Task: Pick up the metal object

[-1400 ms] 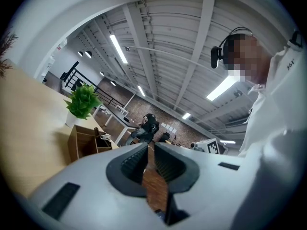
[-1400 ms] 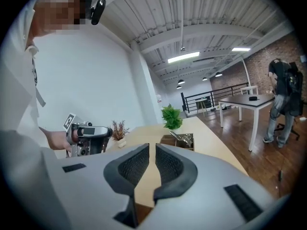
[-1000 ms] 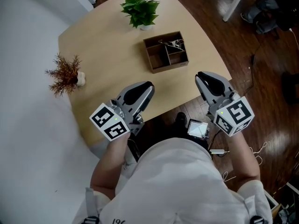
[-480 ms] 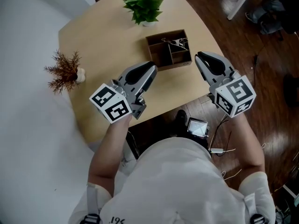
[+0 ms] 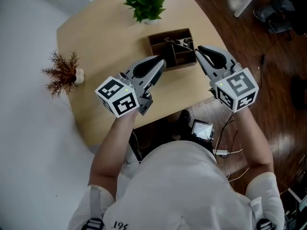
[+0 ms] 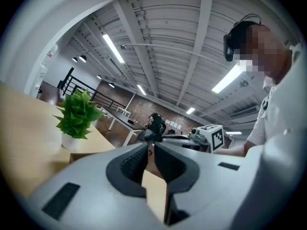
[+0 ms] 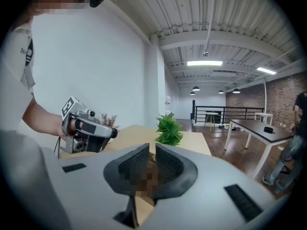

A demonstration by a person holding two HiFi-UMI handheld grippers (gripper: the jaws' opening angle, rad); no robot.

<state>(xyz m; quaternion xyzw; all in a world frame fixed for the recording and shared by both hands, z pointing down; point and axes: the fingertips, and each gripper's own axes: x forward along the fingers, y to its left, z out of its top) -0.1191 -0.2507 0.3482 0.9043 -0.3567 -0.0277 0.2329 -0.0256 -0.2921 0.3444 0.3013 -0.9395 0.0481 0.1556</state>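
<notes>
The metal object (image 5: pixel 179 43), a small silvery tangle, lies in the far right compartment of a brown wooden organizer box (image 5: pixel 158 50) on the tan table (image 5: pixel 105 37). My left gripper (image 5: pixel 161 63) hovers just short of the box's near left corner, jaws shut with nothing between them. My right gripper (image 5: pixel 197 51) is at the box's right side, close to the metal object, and it is also shut and empty. In the left gripper view the jaws (image 6: pixel 150 145) point past the table at the right gripper (image 6: pixel 207 137). The right gripper view shows its jaws (image 7: pixel 152 148) and the left gripper (image 7: pixel 87 126).
A green potted plant (image 5: pixel 144 2) stands behind the box at the table's far edge. A dried brown plant (image 5: pixel 61 73) sits near the left edge. The table's near edge runs under my hands. Dark wood floor with cables and a small device (image 5: pixel 202 130) lies to the right.
Both grippers moved forward from the table's near edge up to the organizer box. The right one came in beside the box's right side; both stayed shut.
</notes>
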